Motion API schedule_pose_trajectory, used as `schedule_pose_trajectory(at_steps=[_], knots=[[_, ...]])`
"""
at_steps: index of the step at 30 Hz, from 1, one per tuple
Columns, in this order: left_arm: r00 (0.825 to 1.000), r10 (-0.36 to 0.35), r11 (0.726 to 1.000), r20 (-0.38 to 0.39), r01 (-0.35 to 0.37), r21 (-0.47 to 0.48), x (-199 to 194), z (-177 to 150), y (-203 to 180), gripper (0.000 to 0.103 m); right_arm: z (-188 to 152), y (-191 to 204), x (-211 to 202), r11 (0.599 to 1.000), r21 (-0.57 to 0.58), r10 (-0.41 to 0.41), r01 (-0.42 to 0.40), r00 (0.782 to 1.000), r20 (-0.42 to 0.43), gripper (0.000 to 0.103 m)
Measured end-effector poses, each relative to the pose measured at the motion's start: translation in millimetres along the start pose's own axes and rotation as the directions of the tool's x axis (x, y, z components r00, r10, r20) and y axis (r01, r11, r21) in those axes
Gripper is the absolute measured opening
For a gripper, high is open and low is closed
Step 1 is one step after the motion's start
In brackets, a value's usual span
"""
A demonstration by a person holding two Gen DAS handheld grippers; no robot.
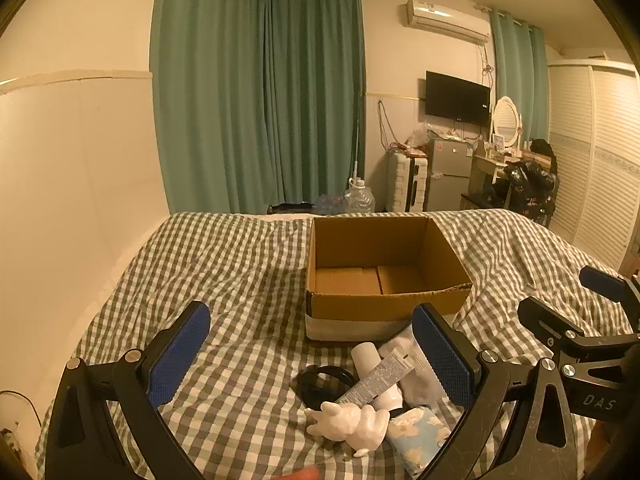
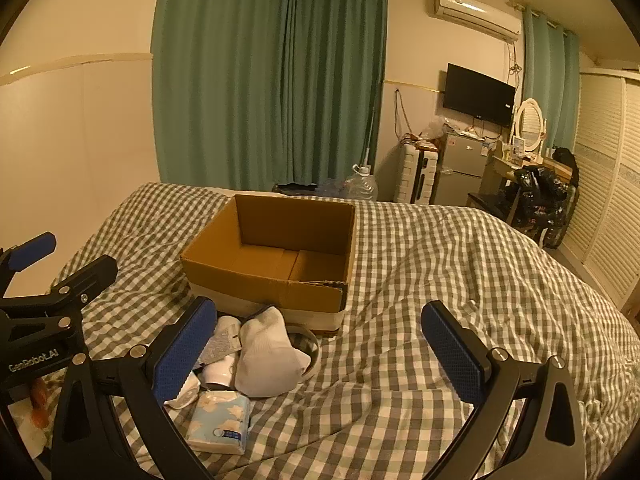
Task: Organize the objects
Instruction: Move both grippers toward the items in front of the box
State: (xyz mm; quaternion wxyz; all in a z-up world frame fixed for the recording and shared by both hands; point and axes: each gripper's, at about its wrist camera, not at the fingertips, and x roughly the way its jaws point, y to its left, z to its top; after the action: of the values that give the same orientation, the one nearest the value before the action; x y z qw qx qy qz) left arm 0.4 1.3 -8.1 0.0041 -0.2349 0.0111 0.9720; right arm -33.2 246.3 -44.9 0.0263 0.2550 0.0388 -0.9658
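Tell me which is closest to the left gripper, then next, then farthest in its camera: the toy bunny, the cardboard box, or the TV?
1. Toy bunny: on the bed, just ahead, between the open jaws.
2. Cardboard box: farther up the bed.
3. TV: on the far wall, right side.

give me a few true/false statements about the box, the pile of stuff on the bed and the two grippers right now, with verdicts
1. The cardboard box holds nothing. True.
2. The left gripper is shut on the white bear figurine. False: its jaws are wide open and the figurine lies on the checked bedspread.
3. The white sock lies in the pile in front of the box. True.
4. The tissue pack is already in the box. False: it lies on the bedspread at the near edge of the pile.
5. The right gripper is open and holds nothing. True.
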Motion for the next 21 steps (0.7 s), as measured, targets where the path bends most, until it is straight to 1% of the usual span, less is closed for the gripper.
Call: schedule_pose_trajectory(at_steps=[4, 9, 12, 21], knots=[[1.0, -0.015, 1.0, 0.001, 0.015, -0.011, -0.5, -0.5, 0.0, 0.103, -0.7, 1.1, 0.4, 1.0, -0.008, -0.011, 0.011, 1.0, 0.001, 0.103], [1.0, 0.004, 1.0, -0.003, -0.004, -0.01, 0.2, -1.5, 0.6, 0.103, -0.3, 1.0, 1.0, 1.0, -0.008, -0.014, 0.014, 1.0, 0.004, 0.103], [1.0, -0.001, 1.0, -0.013, 0.0, -0.017, 1.4, -2.0, 1.6, 0.103, -0.5, 1.2, 0.9, 1.0, -0.009, -0.011, 0.011, 1.0, 0.004, 0.103], [1.0, -0.004, 1.0, -0.012, 0.004, -0.007, 1.3, -1.0, -0.9, 0.103, -0.4, 2.5, 2.1, 1.0, -0.007, -0.009, 0.009, 1.0, 0.001, 0.103]])
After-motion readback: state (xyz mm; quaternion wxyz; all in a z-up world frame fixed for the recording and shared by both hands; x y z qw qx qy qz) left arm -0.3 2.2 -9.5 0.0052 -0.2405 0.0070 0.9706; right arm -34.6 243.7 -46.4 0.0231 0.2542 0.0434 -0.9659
